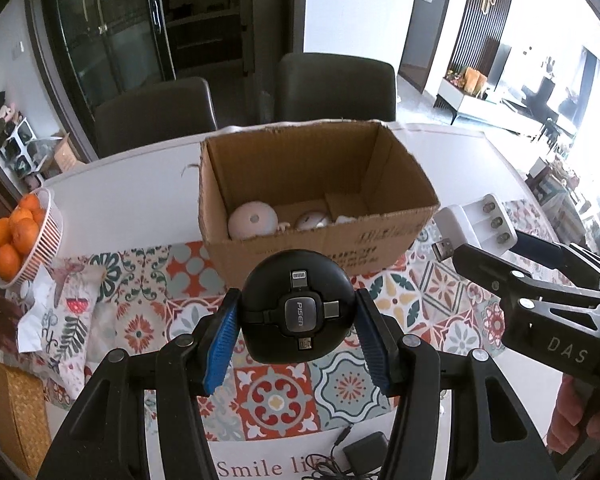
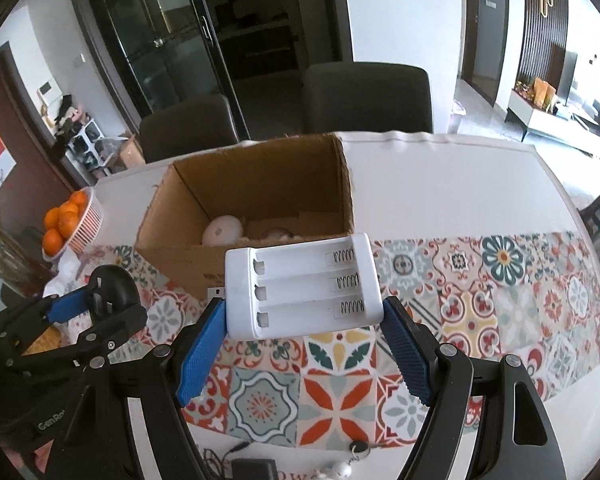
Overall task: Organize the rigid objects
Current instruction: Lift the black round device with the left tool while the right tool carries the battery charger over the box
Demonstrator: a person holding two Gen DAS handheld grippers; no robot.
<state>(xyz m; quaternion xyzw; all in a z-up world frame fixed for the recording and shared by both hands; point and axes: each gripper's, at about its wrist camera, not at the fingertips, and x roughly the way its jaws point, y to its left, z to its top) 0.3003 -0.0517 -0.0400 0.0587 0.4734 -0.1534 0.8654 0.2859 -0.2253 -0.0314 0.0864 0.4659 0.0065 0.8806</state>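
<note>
- Left gripper: jaws clenched on the black round cable adapter, blue pads pressed to its two sides. The adapter is held off the patterned table runner, just short of the cardboard box near wall.
- Right gripper: jaws grasping the white battery charger by its short ends, slots facing up, springs toward the right. It hangs over the runner, beside the box's near right corner, not yet over the opening.
- Box is open-topped; at least two pale round objects lie at the bottom left and centre. Bottom right looks freer (partly hidden by the near wall, so not certain).
- Step in hand, as I judge it: carry each item over the rim and set it inside.
- To do it well: lift enough to clear the near wall before moving forward; the cardboard is light and a knock could slide it.
- Take one gripper in at a time; the opening looks tight for both.
- Lower close to the floor before releasing; do not drop onto the round objects.
- Black power adapter with cord lies at the near table edge, untouched.
- Basket of oranges sits at far left, well apart.
</note>
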